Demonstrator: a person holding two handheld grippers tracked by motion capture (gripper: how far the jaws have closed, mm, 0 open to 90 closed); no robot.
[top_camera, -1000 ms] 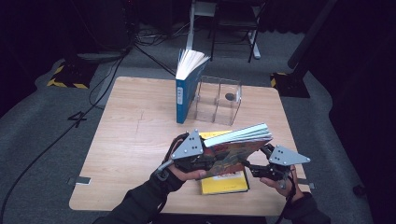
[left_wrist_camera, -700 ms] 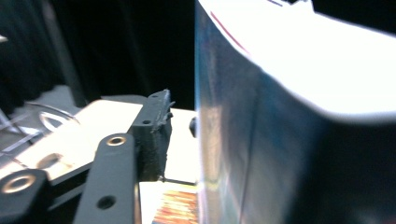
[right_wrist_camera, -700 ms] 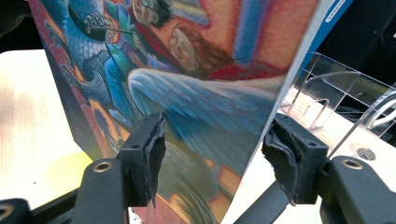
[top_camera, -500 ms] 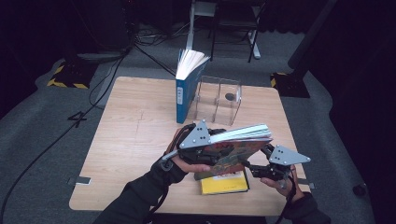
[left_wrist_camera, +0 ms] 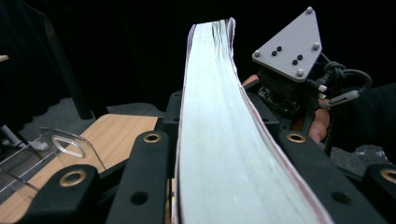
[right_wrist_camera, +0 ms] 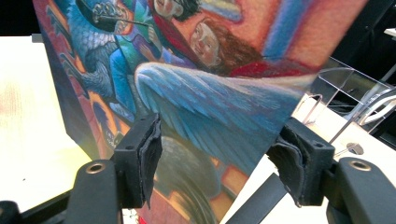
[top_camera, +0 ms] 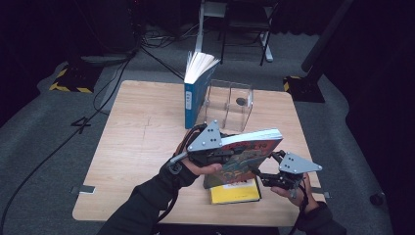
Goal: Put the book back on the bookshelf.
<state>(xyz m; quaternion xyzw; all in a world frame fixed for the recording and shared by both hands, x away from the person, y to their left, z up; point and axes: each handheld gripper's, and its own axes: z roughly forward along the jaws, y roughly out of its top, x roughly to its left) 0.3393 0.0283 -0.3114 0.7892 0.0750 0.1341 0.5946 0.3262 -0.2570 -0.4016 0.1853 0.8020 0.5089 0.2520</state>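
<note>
A thick paperback book with a colourful illustrated cover [top_camera: 247,156] hangs tilted above the near right part of the light wooden table [top_camera: 137,147], clamped across its thickness by the left gripper [top_camera: 230,152], whose black jaws press the covers on either side of the pale page block in the left gripper view. The right gripper [top_camera: 264,172] waits just beside the book's lower corner with its jaws spread wide; in the right gripper view the padded fingertips [right_wrist_camera: 149,149] stand clear on both sides of the painted cover and hold nothing.

The risk, judging by the pose, lies in the one-sided hold: the book is heavy, gripped near one edge, and could pivot or slide between the jaws and drop onto the flat yellow book [top_camera: 235,192] lying on the table beneath it. If the right gripper closes off-centre it might catch the cover alone and bend or fan it. A careless swing toward the back could also knock the upright blue book [top_camera: 195,93] or the clear acrylic stand [top_camera: 230,100] next to it.

The left forearm, in a dark sleeve, comes up from the bottom edge, hand turned so the gripper's grey plate faces up; the right hand sits low near the table's front right edge.
</note>
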